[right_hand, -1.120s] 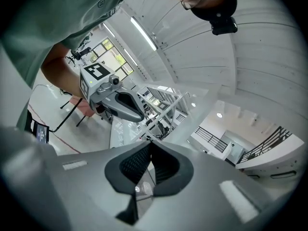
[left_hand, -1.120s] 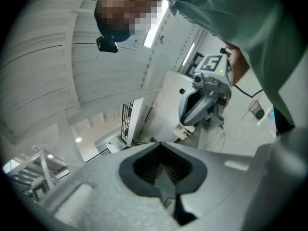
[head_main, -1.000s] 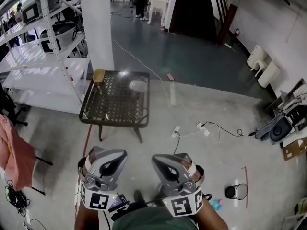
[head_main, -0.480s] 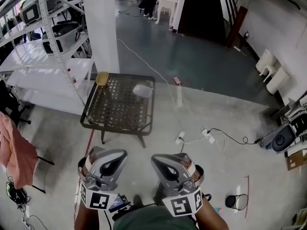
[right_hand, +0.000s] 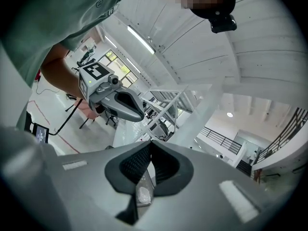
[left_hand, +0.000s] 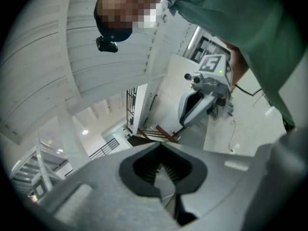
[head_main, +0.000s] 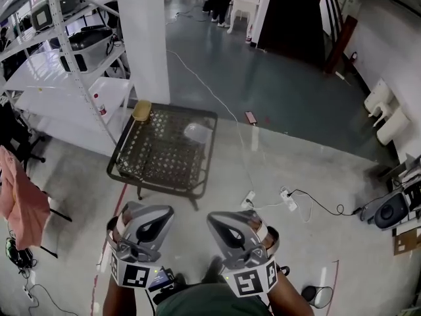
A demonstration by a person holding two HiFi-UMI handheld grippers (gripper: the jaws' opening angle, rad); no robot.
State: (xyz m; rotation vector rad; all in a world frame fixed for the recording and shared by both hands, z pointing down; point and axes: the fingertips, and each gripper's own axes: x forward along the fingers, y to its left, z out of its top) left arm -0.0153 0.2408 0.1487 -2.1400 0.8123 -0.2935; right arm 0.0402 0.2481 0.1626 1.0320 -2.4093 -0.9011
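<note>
Ahead on the floor (head_main: 299, 160), the mesh surface (head_main: 155, 164), clear bowl (head_main: 197, 133) at its far right corner, now sits closer; left tool (head_main: 151, 219) and right tool (head_main: 229, 222) hover well short, both closed tight, empty.

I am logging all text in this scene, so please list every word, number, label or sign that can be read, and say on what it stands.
None: no word or number is readable.
Left gripper, left cube: black-and-white square marker, a pattern, no letters.
Right gripper, right cube: same kind of marker.
Shirt emblem: too small to read.
Small screen: blurred.
</note>
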